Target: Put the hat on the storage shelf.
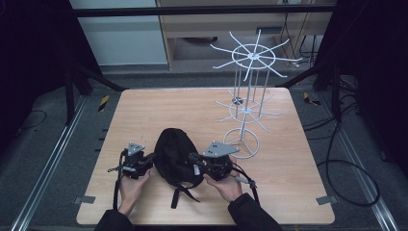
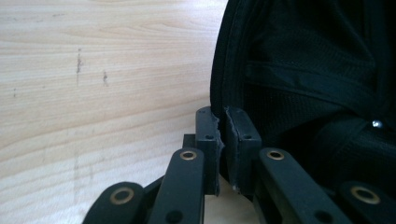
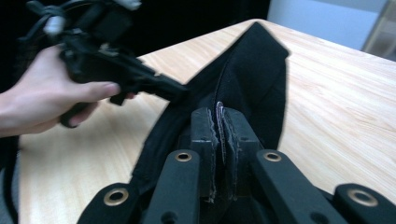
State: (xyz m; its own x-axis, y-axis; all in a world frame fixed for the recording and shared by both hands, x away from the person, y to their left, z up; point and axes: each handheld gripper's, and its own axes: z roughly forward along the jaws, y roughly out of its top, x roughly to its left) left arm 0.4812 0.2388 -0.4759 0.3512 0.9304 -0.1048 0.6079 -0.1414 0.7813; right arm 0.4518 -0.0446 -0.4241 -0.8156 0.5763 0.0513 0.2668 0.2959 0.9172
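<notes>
Both grippers are pinching the soft black fabric backpack lying near the front edge of the wooden table: the left gripper is clamping its left rim, the right gripper its right edge. It looks limp and light, so seams or straps are offering the firmest hold.

We see a table of pale wood, its grain plain and its finish smooth and matt. The black bag is soft matt cloth, with mesh weave and woven straps. Both grippers' jaws look like matt black plastic with brass-coloured rivets and worn, rough pads. The far-right rack is white-coated wire.
</notes>
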